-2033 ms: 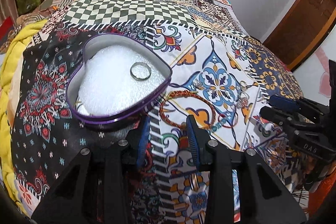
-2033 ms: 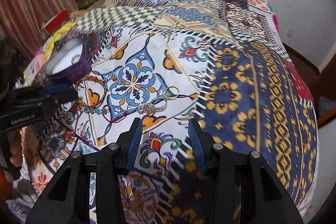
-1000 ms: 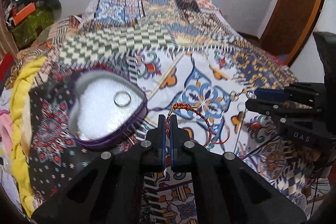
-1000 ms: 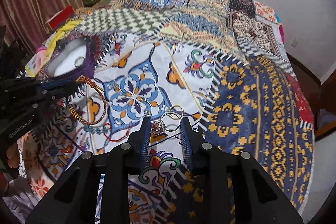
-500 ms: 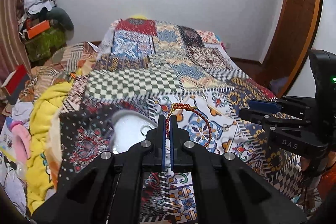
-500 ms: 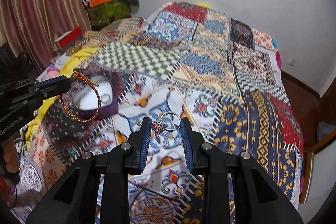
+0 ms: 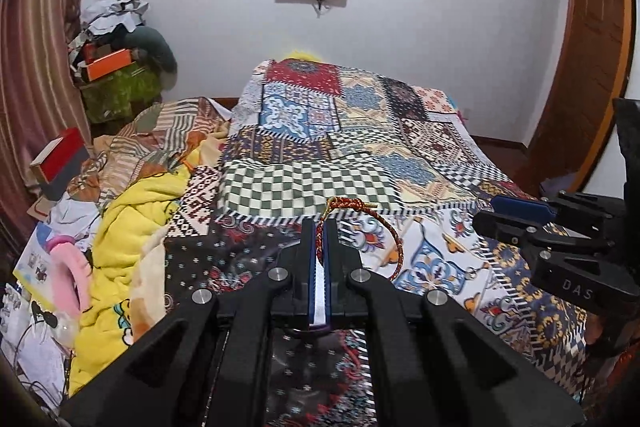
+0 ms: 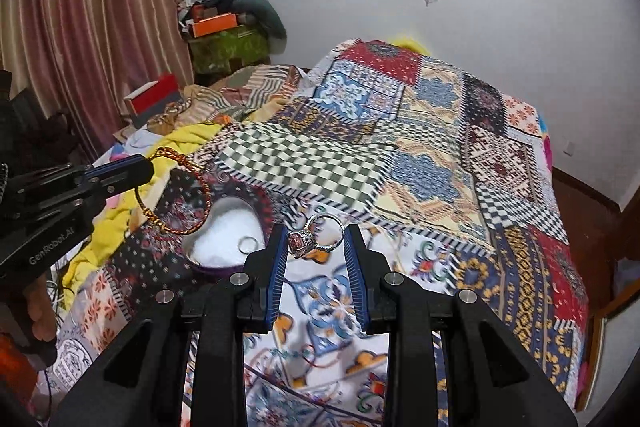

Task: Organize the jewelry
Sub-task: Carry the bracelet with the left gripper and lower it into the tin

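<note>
The left gripper (image 7: pixel 319 227) has its jaws pinched on a red-and-gold braided bracelet (image 8: pixel 176 195), lifted over the heart-shaped tin (image 8: pixel 224 239). The right gripper (image 8: pixel 316 243) clamps a stone-set ring (image 8: pixel 316 237) in its jaws, raised above the patchwork bedspread (image 8: pixel 400 163). One plain ring (image 8: pixel 247 244) already lies in the tin; these two pieces are likely left to drop in. Nothing blocks the tin, though the grippers crowd each other.

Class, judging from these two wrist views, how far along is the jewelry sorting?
Done: one plain ring already lies in the heart-shaped box. In hand: the left gripper is shut on the braided bracelet, and the right gripper holds the stone ring, both lifted above the patchwork bedspread. Left: setting both into the box; other pieces cannot be made out.
</note>
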Demonstrator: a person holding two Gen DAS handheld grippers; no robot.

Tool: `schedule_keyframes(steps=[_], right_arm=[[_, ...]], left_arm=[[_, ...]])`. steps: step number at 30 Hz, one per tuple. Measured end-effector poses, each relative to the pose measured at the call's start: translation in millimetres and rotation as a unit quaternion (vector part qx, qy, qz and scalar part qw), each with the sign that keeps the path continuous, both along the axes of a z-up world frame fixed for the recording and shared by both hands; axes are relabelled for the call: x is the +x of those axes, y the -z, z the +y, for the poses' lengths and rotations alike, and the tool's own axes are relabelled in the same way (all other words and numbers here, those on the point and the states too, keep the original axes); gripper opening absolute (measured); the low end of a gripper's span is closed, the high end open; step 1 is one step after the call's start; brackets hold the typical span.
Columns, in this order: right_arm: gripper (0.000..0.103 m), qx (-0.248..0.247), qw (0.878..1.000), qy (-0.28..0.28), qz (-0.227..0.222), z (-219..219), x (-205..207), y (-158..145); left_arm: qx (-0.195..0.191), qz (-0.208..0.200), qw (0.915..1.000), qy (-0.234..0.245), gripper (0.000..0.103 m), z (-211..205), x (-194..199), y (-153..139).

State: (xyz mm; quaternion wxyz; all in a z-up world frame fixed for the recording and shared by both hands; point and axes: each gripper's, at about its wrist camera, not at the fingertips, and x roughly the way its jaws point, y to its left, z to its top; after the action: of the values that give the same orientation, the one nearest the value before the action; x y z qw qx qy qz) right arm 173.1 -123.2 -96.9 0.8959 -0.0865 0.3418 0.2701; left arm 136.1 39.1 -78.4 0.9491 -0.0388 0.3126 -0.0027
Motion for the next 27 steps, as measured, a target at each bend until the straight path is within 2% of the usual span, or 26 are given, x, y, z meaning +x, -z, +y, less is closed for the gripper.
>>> schedule_keyframes(steps=[7, 20, 27], right_arm=[[0.026, 0.001, 1.000, -0.020, 0.017, 25.2, 7.9, 13.3], [0.026, -0.006, 0.997, -0.052, 0.051, 60.0, 19.0, 40.0], [0.026, -0.018, 0.995, -0.072, 0.071, 79.5, 26.1, 57.6]], left_arm=[[0.001, 0.015, 0.9998, -0.010, 0.001, 16.1, 11.3, 15.1], [-0.011, 0.071, 0.9974, 0.001, 0.001, 24.6, 32.7, 65.6], [-0.013, 0.086, 0.9962, 0.011, 0.001, 27.3, 39.2, 79.5]])
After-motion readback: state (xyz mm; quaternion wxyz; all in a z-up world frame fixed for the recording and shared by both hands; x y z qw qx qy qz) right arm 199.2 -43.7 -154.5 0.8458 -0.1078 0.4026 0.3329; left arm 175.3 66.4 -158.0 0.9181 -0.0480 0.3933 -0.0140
